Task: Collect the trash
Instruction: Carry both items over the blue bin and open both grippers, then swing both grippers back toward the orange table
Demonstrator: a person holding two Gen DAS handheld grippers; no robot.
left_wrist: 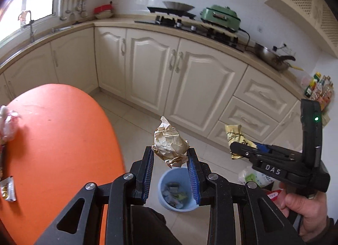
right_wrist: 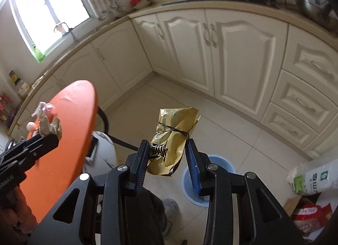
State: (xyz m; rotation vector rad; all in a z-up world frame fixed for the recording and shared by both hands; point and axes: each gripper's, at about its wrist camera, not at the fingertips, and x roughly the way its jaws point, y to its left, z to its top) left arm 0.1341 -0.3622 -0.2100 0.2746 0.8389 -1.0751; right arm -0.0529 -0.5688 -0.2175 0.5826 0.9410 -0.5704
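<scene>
While my left hand-held gripper (left_wrist: 170, 153) was closed on a crumpled ball of brown paper (left_wrist: 170, 145), its two blue pads pressed the ball from both sides, and the ball stood out above the fingertips. Under it, on the tiled floor (left_wrist: 135, 122), stood a light blue trash bin (left_wrist: 178, 191) that already had some wrappers inside. My right hand-held gripper (right_wrist: 165, 149) was closed on a golden snack wrapper (right_wrist: 172, 137), which was folded and wrinkled between the pads; its upper part rose above the fingers. From the right wrist camera, the same blue bin (right_wrist: 219, 164) was partly hidden behind the right finger, below and a little to the right of the wrapper. Both grippers were held in the air, beside the orange tabletop (left_wrist: 59, 139). On this tabletop more trash was lying: a crumpled white and pink piece (left_wrist: 7, 124) near the far left edge, and a small flat packet (left_wrist: 8, 189) closer to me.
</scene>
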